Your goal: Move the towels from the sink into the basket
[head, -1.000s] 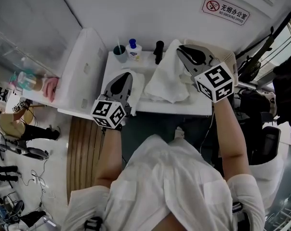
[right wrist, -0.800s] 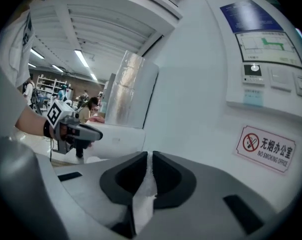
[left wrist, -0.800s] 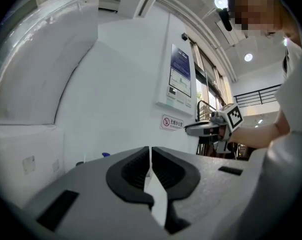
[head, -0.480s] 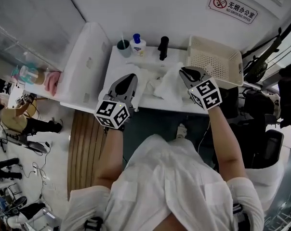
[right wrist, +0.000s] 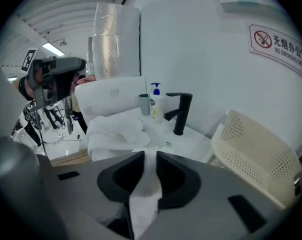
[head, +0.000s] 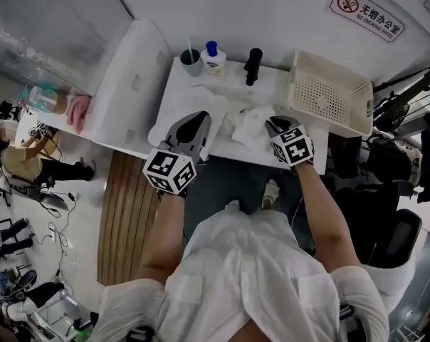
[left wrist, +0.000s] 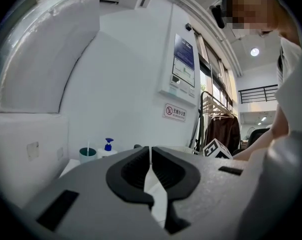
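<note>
Your right gripper (head: 270, 124) is pinching a narrow strip of the towel (head: 249, 123), and its jaws have just been opening a little with the cloth between them. That is the main worry. A loosened bite on so thin a strip could let the towel slide out as soon as you lift.

The rest of the towel lies heaped low in the sink (head: 195, 97), just left of that gripper, with part of it reaching the near edge. If the pinch gives, the heap may drag the towel over that edge toward the floor.

The basket (head: 334, 91) sits to the far right, well apart from the towel. On the way there a hanging tail could brush the black faucet (head: 253, 65) at the far side. It could also catch on the basket's near rim and drape outside rather than drop in.

The soap bottle (head: 213, 58) and cup (head: 191, 61) at the far left look safe unless the cloth swings wide.

Your left gripper (head: 198, 117) has its jaws pressed together at the tips. A white sliver shows in the gap behind them — cloth or sink, I cannot tell.
</note>
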### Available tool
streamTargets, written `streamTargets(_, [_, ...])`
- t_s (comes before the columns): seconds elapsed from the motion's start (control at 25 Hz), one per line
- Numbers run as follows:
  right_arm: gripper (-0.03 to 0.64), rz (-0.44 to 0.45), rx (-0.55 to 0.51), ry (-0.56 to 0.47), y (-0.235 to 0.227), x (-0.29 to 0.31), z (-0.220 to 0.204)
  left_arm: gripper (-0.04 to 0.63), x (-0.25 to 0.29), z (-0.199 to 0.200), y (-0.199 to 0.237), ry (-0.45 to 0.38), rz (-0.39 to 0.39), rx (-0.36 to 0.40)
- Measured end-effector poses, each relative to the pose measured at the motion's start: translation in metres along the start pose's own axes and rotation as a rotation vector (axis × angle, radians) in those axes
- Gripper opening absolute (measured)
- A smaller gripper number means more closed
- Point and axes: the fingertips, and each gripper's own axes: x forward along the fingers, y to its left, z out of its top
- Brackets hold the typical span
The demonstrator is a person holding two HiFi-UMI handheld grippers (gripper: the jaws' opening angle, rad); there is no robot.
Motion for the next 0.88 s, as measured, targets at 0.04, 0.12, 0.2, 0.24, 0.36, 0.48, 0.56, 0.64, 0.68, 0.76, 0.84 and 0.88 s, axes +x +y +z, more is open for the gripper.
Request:
streamTargets(0.04, [0.127, 0.005, 0.005, 0.017, 0.001, 0.005, -0.006, 0.021, 0.001, -0.002, 0.001, 0.003, 0.002, 0.000])
streamTargets(0.12, [0.210, 0.015, 0.005, 0.041, 0.003, 0.012, -0.011, 0.020, 0.003, -0.004, 0.003, 0.007, 0.008, 0.000])
streamTargets(0.2, [0.242, 0.017, -0.004, 0.046, 0.005, 0.016, -0.009, 0.020, 0.005, -0.006, 0.007, 0.009, 0.013, -0.003])
streamTargets(0.24, [0.252, 0.020, -0.008, 0.043, 0.006, 0.018, -0.006, 0.020, 0.006, -0.007, 0.008, 0.010, 0.016, -0.005])
streamTargets(0.36, [0.279, 0.058, -0.011, 0.059, 0.013, 0.029, -0.002, 0.020, 0.008, -0.011, 0.012, 0.014, 0.024, -0.010])
streamTargets(0.48, [0.299, 0.100, -0.061, 0.145, 0.025, 0.049, -0.015, 0.020, 0.009, -0.016, 0.016, 0.020, 0.030, -0.018])
streamTargets(0.56, [0.302, 0.113, -0.144, 0.202, 0.035, 0.060, -0.024, 0.021, 0.009, -0.020, 0.018, 0.024, 0.034, -0.025])
streamTargets(0.64, [0.308, 0.115, -0.242, 0.242, 0.043, 0.073, -0.031, 0.021, 0.009, -0.024, 0.022, 0.029, 0.039, -0.032])
streamTargets(0.68, [0.312, 0.115, -0.280, 0.263, 0.045, 0.081, -0.034, 0.020, 0.009, -0.026, 0.023, 0.031, 0.042, -0.035])
streamTargets(0.76, [0.318, 0.110, -0.317, 0.319, 0.045, 0.098, -0.046, 0.020, 0.009, -0.030, 0.027, 0.036, 0.046, -0.041])
streamTargets(0.84, [0.327, 0.099, -0.315, 0.386, 0.040, 0.114, -0.062, 0.020, 0.009, -0.035, 0.030, 0.043, 0.050, -0.047])
streamTargets(0.88, [0.331, 0.095, -0.308, 0.416, 0.038, 0.122, -0.069, 0.020, 0.009, -0.037, 0.033, 0.047, 0.052, -0.049])
